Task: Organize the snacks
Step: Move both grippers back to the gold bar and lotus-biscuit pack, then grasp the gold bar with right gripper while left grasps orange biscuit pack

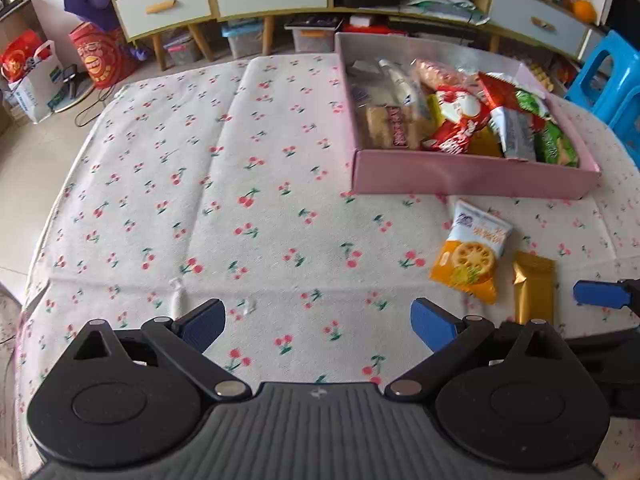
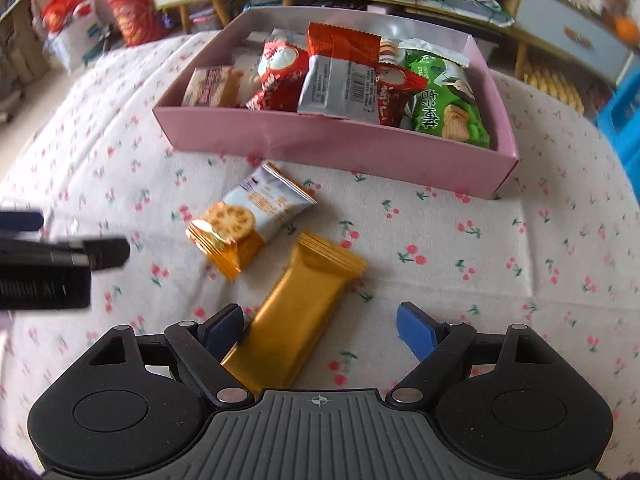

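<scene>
Right tongs (image 2: 320,326) spread over light, crinkly, slippery gold wafer pack (image 2: 298,312) at 6 o'clock of pink box (image 2: 332,148); pinch mid-body across width; left tongs (image 1: 318,322) spread, empty.

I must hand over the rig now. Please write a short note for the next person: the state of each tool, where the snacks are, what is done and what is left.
Left tool: open, nothing between its fingers, over bare tablecloth.
Right tool: open, above the near end of the gold packet; no grip yet.
Pink box: at the far side of the table, already holding many snacks.
Left outside: the gold packet and the orange and white biscuit packet, side by side on the cloth in front of the box.
Left to do: put both into the box, probably the gold one first.
</scene>
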Motion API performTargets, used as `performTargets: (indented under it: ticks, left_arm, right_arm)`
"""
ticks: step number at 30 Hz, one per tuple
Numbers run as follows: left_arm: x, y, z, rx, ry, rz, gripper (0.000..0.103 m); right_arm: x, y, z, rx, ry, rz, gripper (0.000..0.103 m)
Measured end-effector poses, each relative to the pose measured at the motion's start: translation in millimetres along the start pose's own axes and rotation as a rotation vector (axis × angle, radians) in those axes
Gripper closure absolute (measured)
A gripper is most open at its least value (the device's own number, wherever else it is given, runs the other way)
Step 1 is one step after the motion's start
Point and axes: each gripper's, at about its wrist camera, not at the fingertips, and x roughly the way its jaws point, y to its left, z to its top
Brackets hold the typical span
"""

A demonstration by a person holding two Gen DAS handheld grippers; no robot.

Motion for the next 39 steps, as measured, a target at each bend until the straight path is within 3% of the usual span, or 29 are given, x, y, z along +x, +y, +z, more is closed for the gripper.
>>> performTargets:
  ticks: [5, 12, 17, 25, 29, 34, 39]
  left_arm:
    - [5, -14, 3, 0.019, -0.068, -0.078, 0.004]
    - [19, -44, 8, 0.084, -0.083, -0.169, 0.012]
    - [29, -51, 11, 0.082, -0.083, -0.2, 0.02]
    - [29, -64, 12, 0.131, -0.117, -0.21, 0.034]
    - [28, -71, 13, 0.162, -0.128, -0.183, 0.05]
    - [27, -77, 11, 0.203, -0.141, -0.168, 0.059]
    - [24, -81, 8, 0.24, -0.141, -0.157, 0.065]
  right_arm:
    - [-4, -26, -2, 0.029, 0.0, -0.021, 0.018]
    - [-9, -63, -3, 0.074, -0.018, -0.031, 0.02]
    - [-11, -75, -1, 0.095, -0.031, 0.008, 0.02]
    - [-10, -75, 0, 0.025, -0.039, 0.111, 0.02]
    - [-8, -73, -2, 0.026, -0.021, 0.127, 0.029]
    - [-9, -63, -6, -0.027, -0.03, 0.098, 0.036]
    - [-11, -55, -8, -0.061, -0.038, 0.05, 0.058]
